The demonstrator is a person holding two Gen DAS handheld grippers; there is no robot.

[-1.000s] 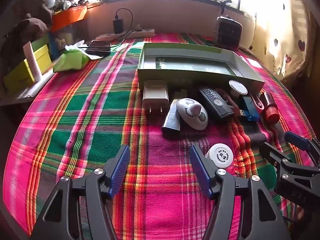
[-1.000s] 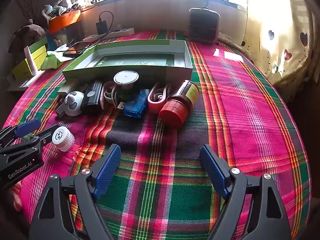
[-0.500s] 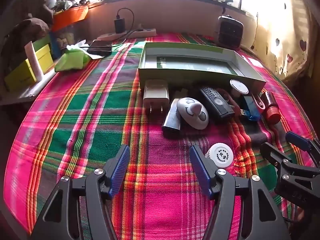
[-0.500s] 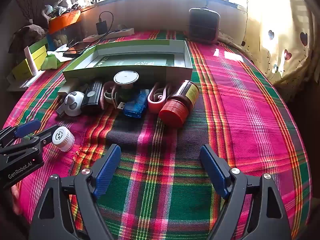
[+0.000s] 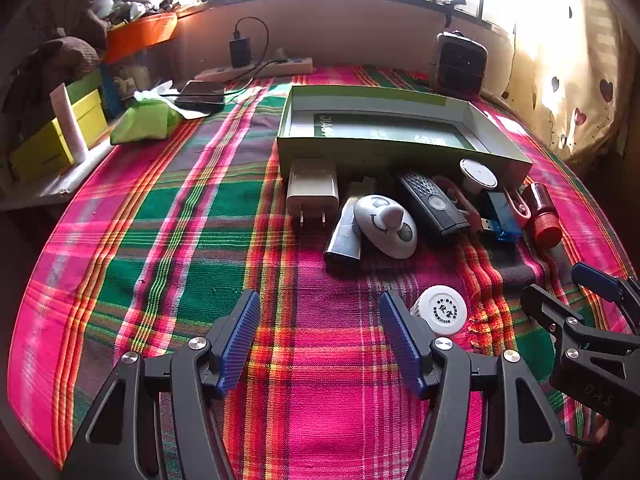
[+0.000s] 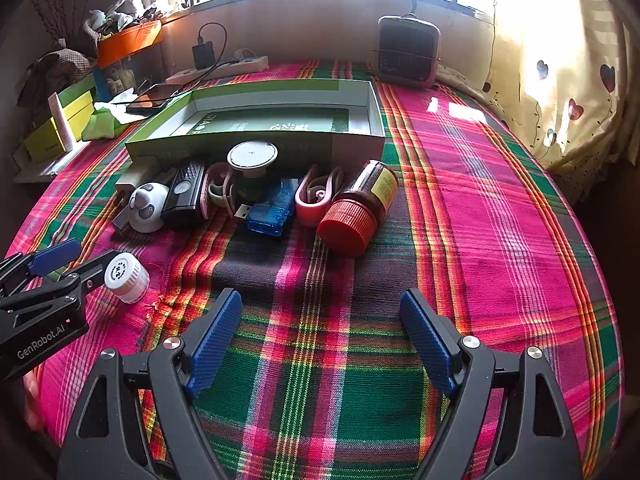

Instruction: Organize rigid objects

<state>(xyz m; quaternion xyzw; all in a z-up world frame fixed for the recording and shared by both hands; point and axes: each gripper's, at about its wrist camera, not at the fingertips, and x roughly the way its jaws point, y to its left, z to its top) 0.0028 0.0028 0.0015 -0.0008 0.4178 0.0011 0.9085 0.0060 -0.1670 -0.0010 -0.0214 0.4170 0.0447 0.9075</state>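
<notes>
A shallow green box (image 5: 396,156) (image 6: 256,144) lies open on the plaid cloth. Along its near wall sits a row of small objects: a white charger plug (image 5: 312,190), a silver lighter (image 5: 344,232), a white panda gadget (image 5: 386,220) (image 6: 148,206), a black remote (image 5: 434,204) (image 6: 184,194), a blue USB stick (image 6: 270,212), a pink clip (image 6: 316,196) and a red-capped brown bottle (image 6: 356,208) (image 5: 544,220). A small white bottle (image 5: 440,310) (image 6: 124,274) lies apart, just right of my left gripper (image 5: 320,338). Both the left gripper and my right gripper (image 6: 320,340) are open and hold nothing.
A white disc on a green stand (image 6: 252,156) rises among the row. At the back are a small heater (image 6: 408,50), a power strip (image 5: 256,70), a phone (image 5: 200,96), a green pouch (image 5: 144,118) and yellow boxes (image 5: 52,140). A curtain (image 6: 560,72) hangs at right.
</notes>
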